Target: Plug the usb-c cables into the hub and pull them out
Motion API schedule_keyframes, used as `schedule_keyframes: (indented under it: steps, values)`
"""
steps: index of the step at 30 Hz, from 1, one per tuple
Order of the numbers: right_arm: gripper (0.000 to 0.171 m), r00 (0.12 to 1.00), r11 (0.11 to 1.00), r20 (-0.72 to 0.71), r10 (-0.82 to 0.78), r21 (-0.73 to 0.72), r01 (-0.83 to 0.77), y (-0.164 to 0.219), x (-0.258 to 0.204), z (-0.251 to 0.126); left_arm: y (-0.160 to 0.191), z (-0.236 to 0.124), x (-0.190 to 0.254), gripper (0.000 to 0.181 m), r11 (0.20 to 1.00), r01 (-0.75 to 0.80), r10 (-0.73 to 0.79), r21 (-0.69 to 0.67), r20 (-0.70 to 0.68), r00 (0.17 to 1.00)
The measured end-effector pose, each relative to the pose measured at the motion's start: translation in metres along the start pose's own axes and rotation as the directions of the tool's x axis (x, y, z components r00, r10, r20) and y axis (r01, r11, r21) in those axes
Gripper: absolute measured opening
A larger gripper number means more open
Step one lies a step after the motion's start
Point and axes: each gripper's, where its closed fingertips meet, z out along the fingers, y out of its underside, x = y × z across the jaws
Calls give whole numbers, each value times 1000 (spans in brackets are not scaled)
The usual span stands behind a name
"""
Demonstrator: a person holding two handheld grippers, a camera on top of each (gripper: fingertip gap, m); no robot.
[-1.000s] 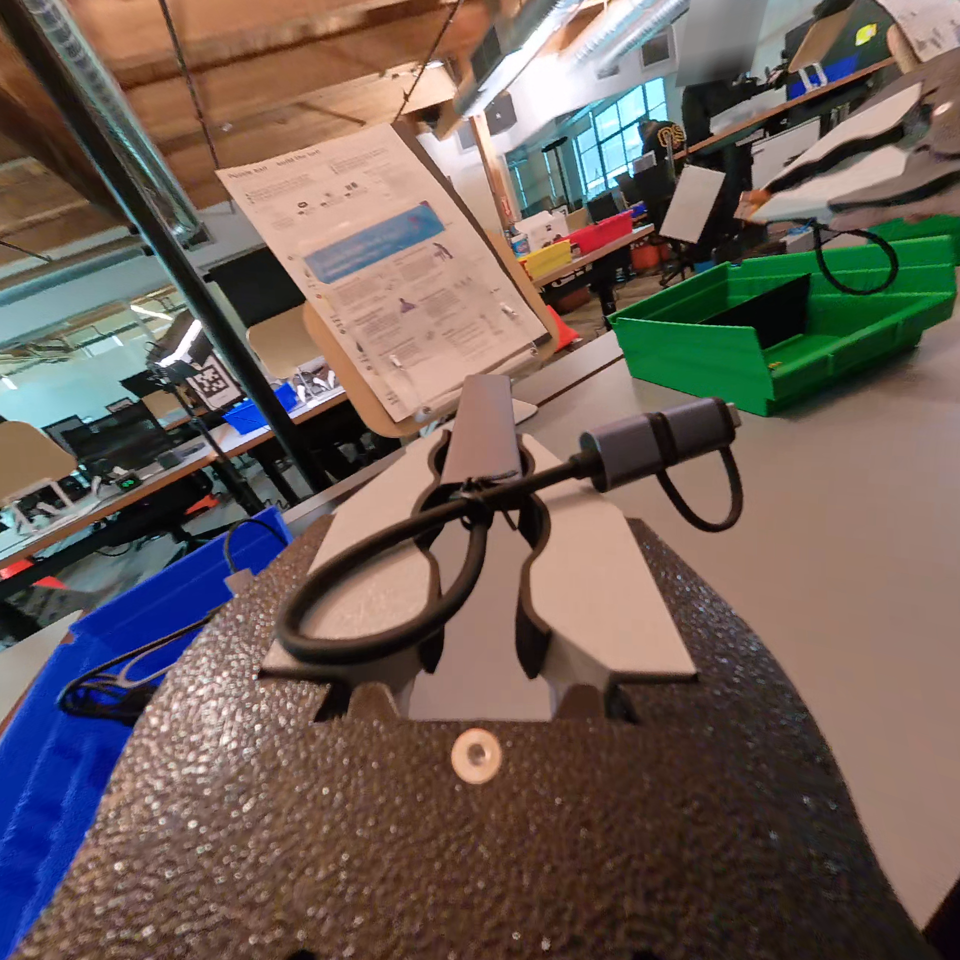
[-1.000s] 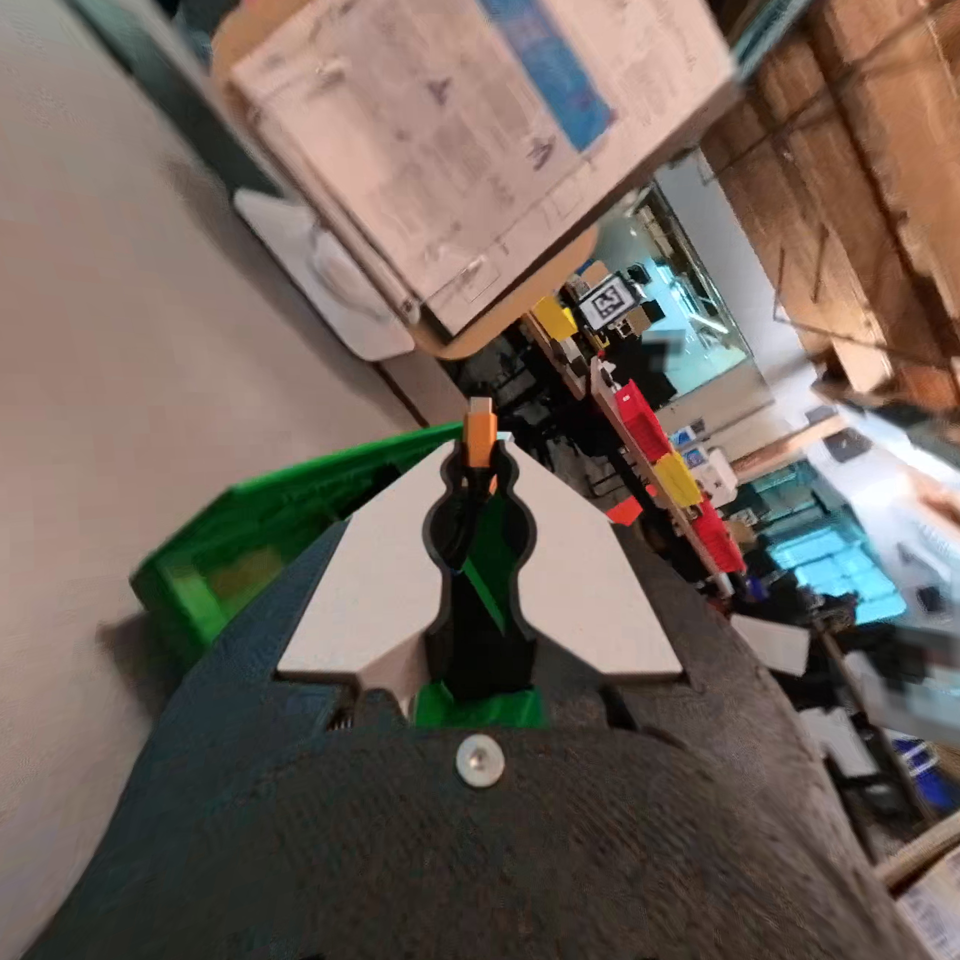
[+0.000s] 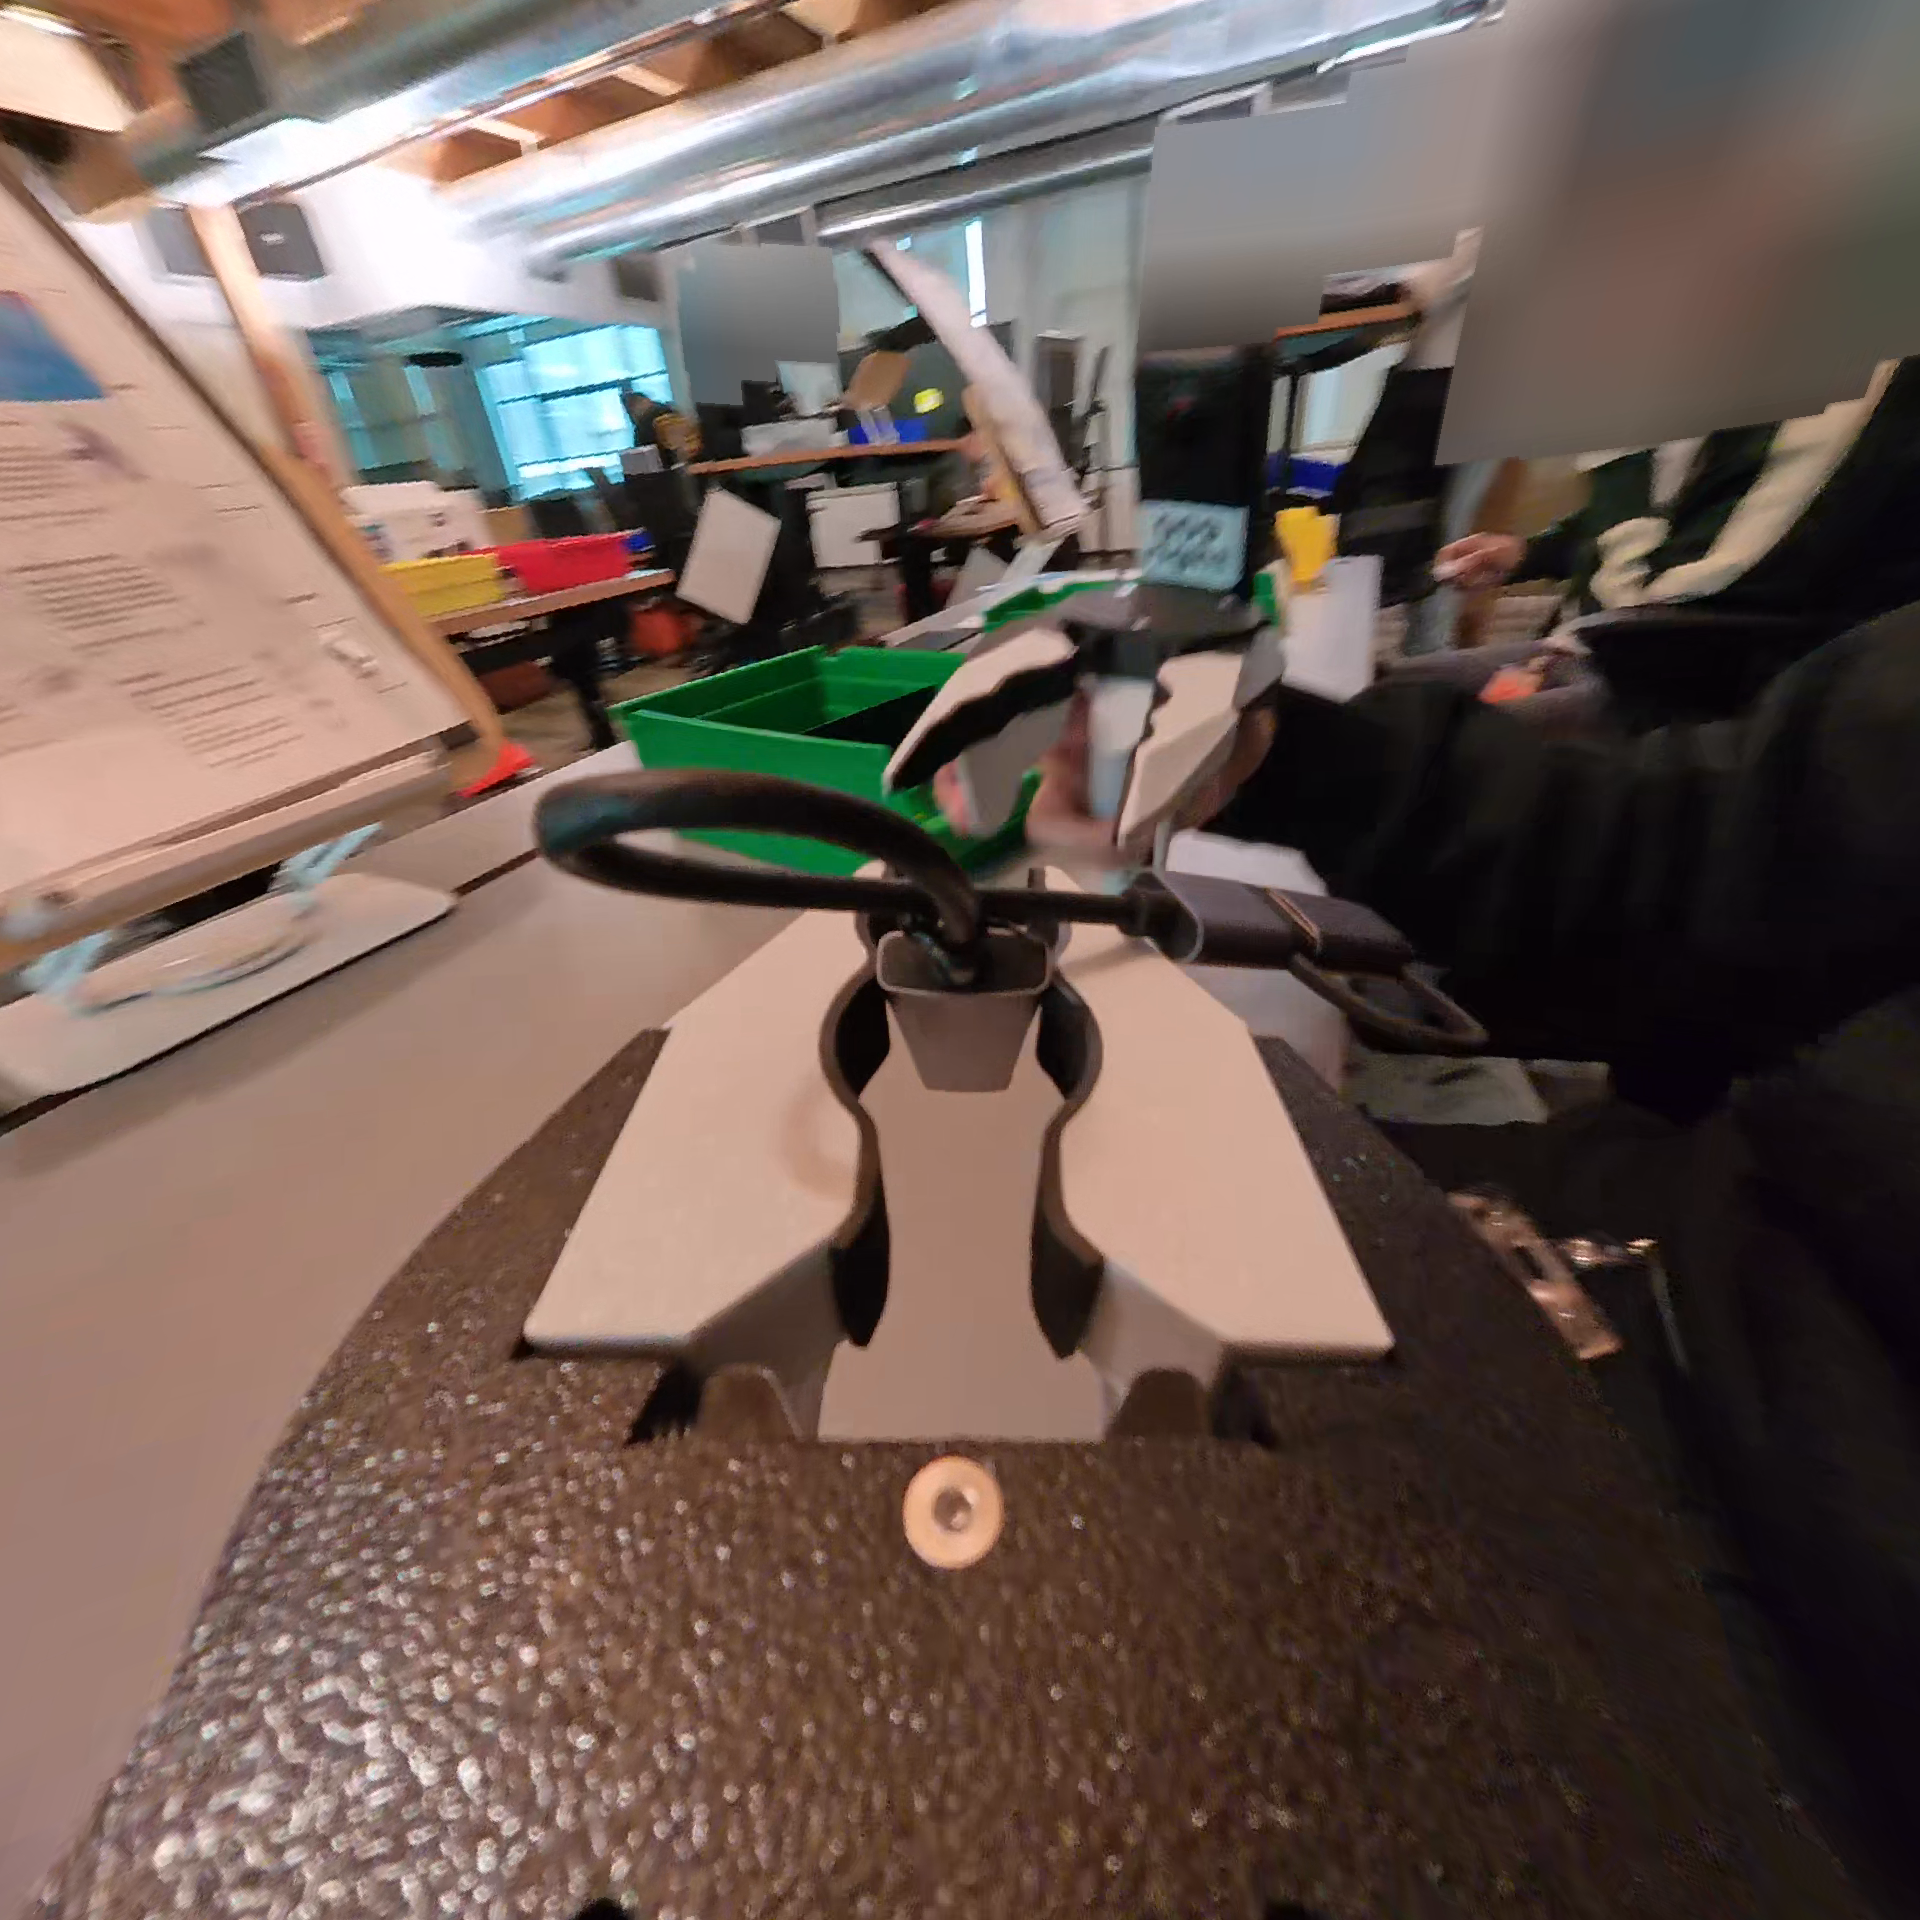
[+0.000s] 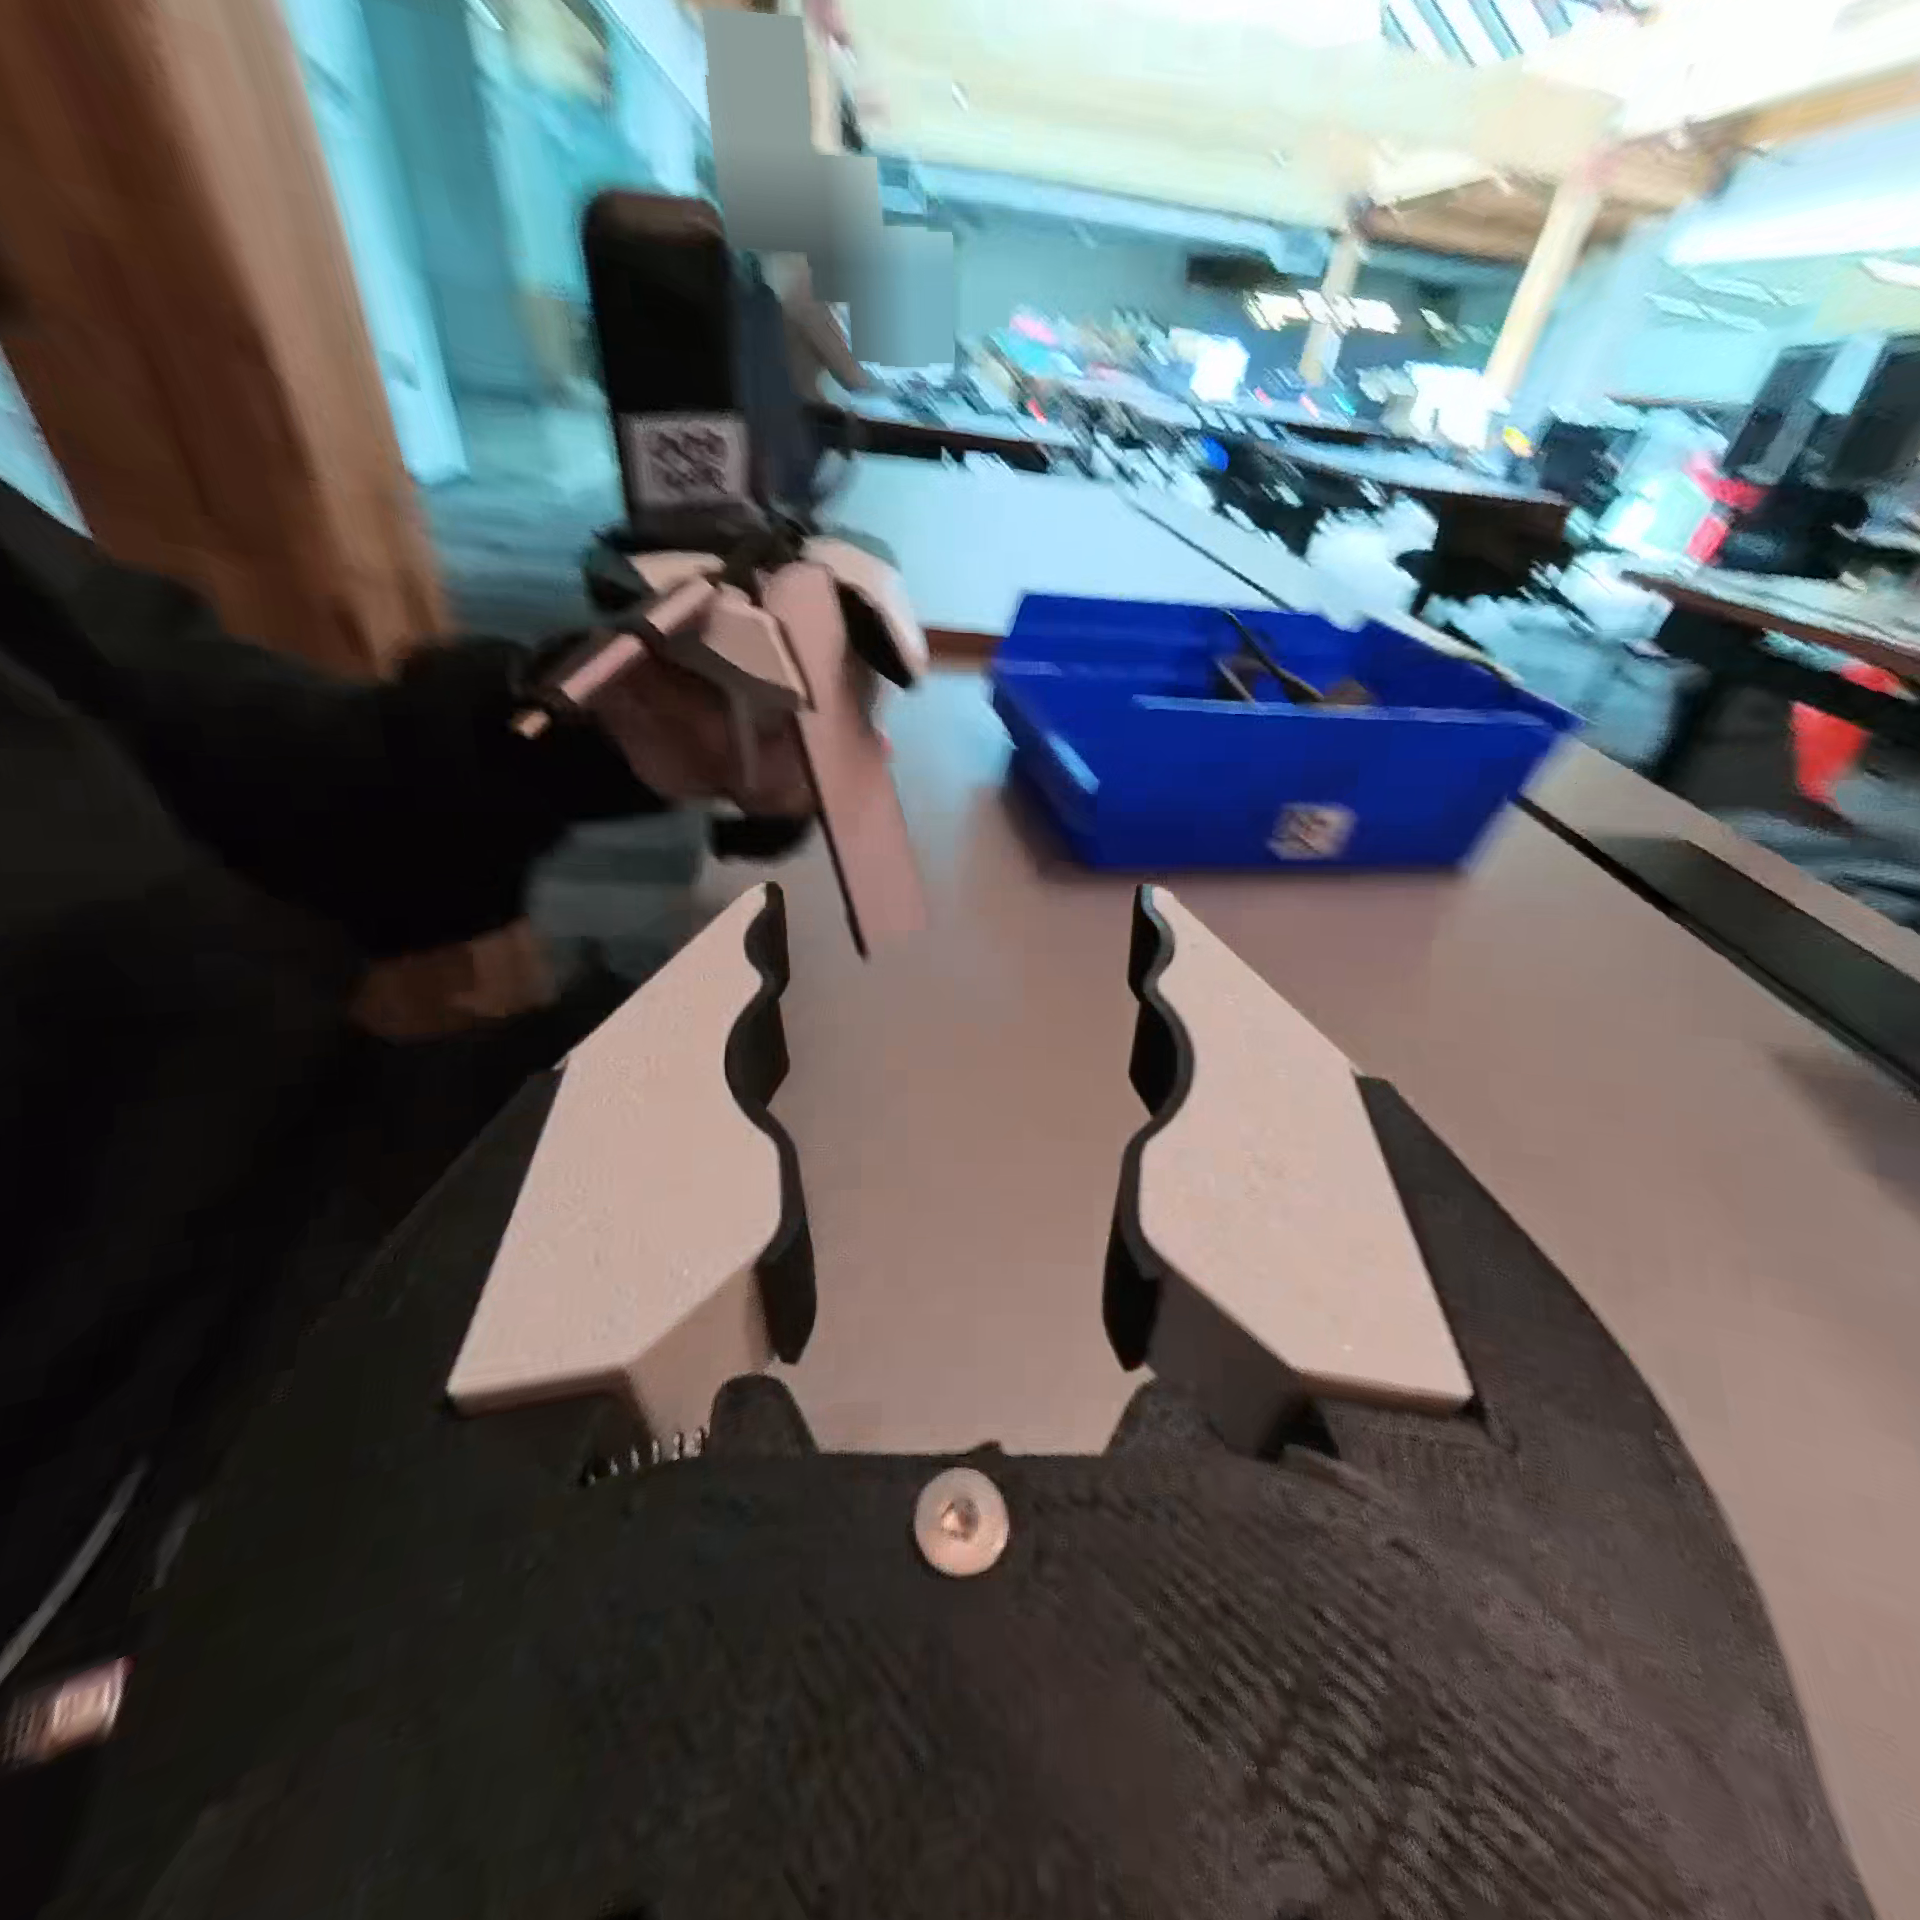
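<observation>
My left gripper (image 3: 961,935) is shut on the grey hub (image 3: 961,1013), held end-on above the table. The hub's own black cable (image 3: 748,810) loops up to the left and ends in a grey plug (image 3: 1278,930) to the right. My right gripper (image 4: 956,914) is open and empty above the table (image 4: 1039,1091). It also shows in the left wrist view (image 3: 1091,748), just beyond the hub. In the right wrist view the left gripper (image 4: 790,623) holds the hub (image 4: 862,821) hanging down at the left. No loose usb-c cable is in view.
A green bin (image 3: 748,727) stands behind the hub. A blue bin (image 4: 1247,790) with cables stands on the table ahead of the right gripper. A paper sheet on a stand (image 3: 187,623) is at the left. A person's dark sleeve (image 3: 1558,831) fills the right side.
My right gripper held an orange-tipped cable plug; now it is open and empty and faces the left gripper. My left gripper has turned right with the hub, which now shows end-on.
</observation>
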Motion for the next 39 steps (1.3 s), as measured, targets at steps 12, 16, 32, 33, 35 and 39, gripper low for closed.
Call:
schedule_keyframes:
  steps: [12, 16, 32, 33, 35, 39]
  values:
    - [20, 968, 999, 249, 40, -37, -32, 14, -54, 61, -10, 2, 32, 21, 997, -29, 42, 74, -191, 981]
    - [20, 979, 996, 199, -41, -71, 56, 15, -47, 53, -5, 9, 33, 22, 997, -51, 61, 60, -182, 981]
    - [21, 388, 659, -581, -716, -746, 98, -40, 227, -250, 62, 14, -24, 80, 927, -91, 130, -364, 86, 988]
    - [21, 386, 615, -545, -745, -784, 80, -37, 245, -265, 63, 15, -27, 79, 927, -82, 126, -367, 99, 987]
    - [21, 445, 548, -475, -759, -836, 42, -19, 273, -281, 63, 16, -30, 78, 928, -82, 125, -364, 98, 987]
    - [22, 579, 382, -314, -752, -924, -5, 38, 311, -294, 70, 19, -37, 75, 930, -60, 102, -363, 100, 990]
